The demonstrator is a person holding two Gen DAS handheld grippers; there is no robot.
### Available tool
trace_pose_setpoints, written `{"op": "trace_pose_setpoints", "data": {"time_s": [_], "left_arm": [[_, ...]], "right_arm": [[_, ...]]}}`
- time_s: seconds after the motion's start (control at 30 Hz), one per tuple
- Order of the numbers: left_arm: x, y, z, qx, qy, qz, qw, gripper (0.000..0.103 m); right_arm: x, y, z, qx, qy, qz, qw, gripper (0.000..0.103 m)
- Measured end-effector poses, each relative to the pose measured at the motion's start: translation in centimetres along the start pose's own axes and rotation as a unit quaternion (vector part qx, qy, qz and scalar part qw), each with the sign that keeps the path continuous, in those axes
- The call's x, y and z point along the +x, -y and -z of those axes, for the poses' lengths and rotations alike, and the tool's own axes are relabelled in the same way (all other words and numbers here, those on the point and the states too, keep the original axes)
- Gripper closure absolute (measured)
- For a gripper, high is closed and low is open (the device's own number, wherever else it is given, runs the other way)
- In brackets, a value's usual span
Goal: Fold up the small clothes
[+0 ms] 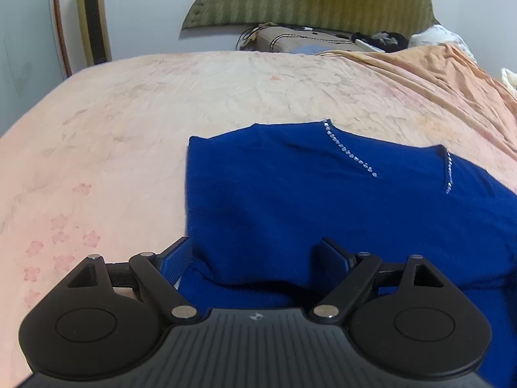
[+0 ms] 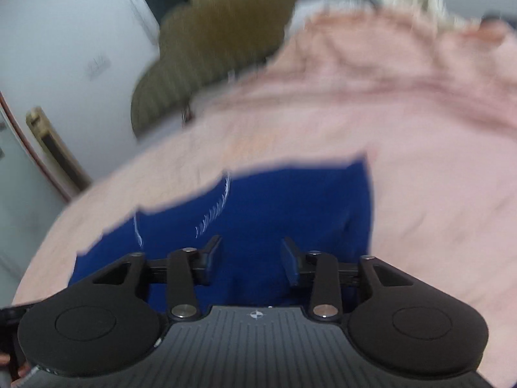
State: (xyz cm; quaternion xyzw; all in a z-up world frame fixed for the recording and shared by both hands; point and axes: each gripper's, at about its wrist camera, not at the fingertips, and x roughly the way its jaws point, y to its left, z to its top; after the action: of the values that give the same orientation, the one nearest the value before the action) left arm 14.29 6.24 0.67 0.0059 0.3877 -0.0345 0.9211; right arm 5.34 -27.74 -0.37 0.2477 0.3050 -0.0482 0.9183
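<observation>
Nearest, the left gripper [image 1: 255, 252] stands wide open astride a raised fold of the blue top [image 1: 323, 194], pads not pressing. Beside it, the right gripper [image 2: 252, 260] hangs half open over the same cloth, gripping nothing. Farther off, the top lies partly folded on the pink bedsheet [image 1: 161, 97]. Likely step: taking the near hem; next, close on it and carry it toward the far neckline.

No words, numbers or brand names can be read in either view. The only mark is a small pale round emblem, without letters, on the ribbed grey body of the left gripper [image 1: 255, 252] and the same one on the right gripper [image 2: 253, 260]; its design is too small to make out.
</observation>
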Motion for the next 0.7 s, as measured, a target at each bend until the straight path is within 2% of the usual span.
{"op": "trace_pose_setpoints", "data": {"time_s": [0.07,0.1,0.13,0.2,0.27,0.37,0.43,0.53,0.7], "left_arm": [[-0.5,0.1,0.2,0.007,0.005,-0.002,1.0,0.017],[-0.6,0.1,0.3,0.008,0.006,-0.001,0.9999,0.017],[-0.6,0.2,0.4,0.008,0.004,0.001,1.0,0.017],[-0.4,0.5,0.5,0.004,-0.005,0.001,1.0,0.017],[-0.4,0.8,0.7,0.002,-0.007,0.002,1.0,0.017],[-0.7,1.1,1.2,0.01,-0.008,0.003,0.9999,0.017],[-0.8,1.1,1.4,0.014,-0.009,0.0,0.9999,0.017],[-0.8,0.9,1.6,0.014,-0.012,-0.003,0.9998,0.017],[-1.1,0.9,1.9,0.02,-0.011,-0.006,0.9997,0.017]], "right_arm": [[0.5,0.2,0.4,-0.006,0.003,0.052,0.999,0.059],[0.1,0.2,0.5,-0.006,0.013,0.059,0.998,0.057],[-0.6,0.0,0.4,-0.005,0.025,0.053,0.998,0.055],[-1.9,-0.9,0.5,-0.026,0.043,0.045,0.998,0.041],[-2.1,-2.0,0.6,-0.05,0.042,0.041,0.997,0.035],[-1.2,-2.1,1.2,-0.058,0.03,0.082,0.995,0.035],[-1.8,-1.8,2.0,-0.06,0.037,0.109,0.992,0.035],[-3.2,-2.2,2.8,-0.065,0.046,0.107,0.991,0.031],[-4.1,-3.3,4.4,-0.085,0.035,0.092,0.992,0.025]]}}
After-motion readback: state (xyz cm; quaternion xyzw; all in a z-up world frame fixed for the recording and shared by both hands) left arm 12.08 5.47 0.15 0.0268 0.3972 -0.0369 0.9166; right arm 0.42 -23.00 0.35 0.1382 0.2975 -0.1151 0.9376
